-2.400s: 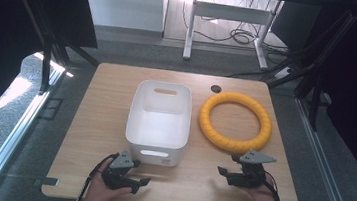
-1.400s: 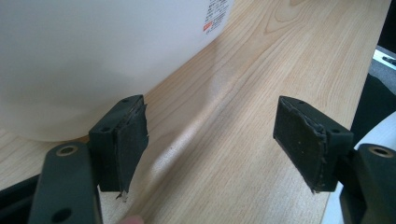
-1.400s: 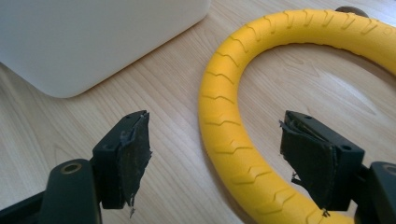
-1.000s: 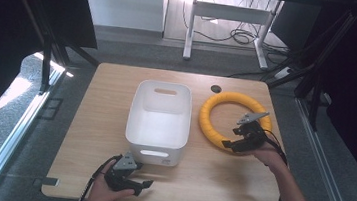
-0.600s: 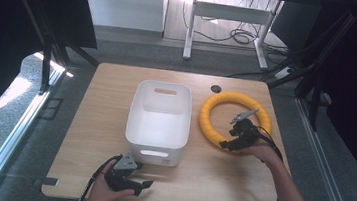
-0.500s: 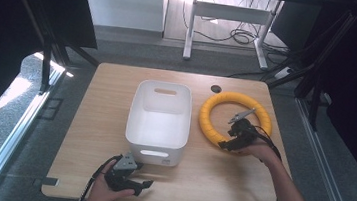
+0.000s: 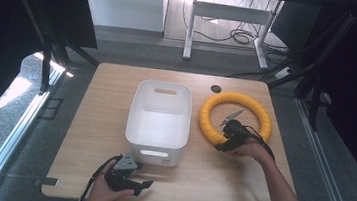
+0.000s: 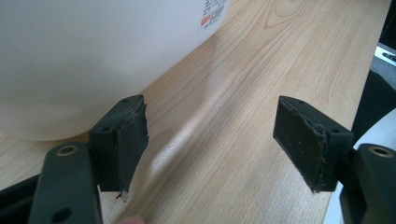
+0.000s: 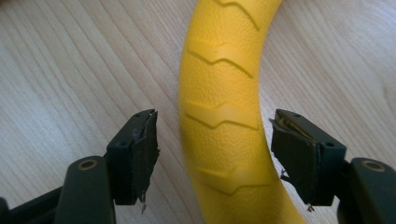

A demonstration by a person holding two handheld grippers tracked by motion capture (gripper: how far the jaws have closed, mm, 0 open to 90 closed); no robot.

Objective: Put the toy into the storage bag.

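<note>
A yellow ring (image 7: 212, 123) with chevron ridges lies flat on the right half of the wooden table (image 7: 99, 117). My right gripper (image 7: 222, 146) is open at the ring's near-left arc. In the right gripper view the ring (image 9: 224, 112) runs between the two spread jaws without touching either pad. A white plastic bin (image 7: 158, 117) stands in the table's middle, empty as far as I see. My left gripper (image 7: 143, 186) rests open near the front edge, just below the bin. Its own view has the bin's wall (image 8: 93, 56) at upper left and bare wood between the jaws.
A small dark round hole (image 7: 216, 89) sits in the table near the far edge, behind the ring. Black frame posts and cables stand on the floor around the table. Bare wood stretches left of the bin (image 7: 106, 103).
My right gripper moved from the table's front right edge forward and left to the ring, ending over its near-left arc. The left gripper stayed in place.
</note>
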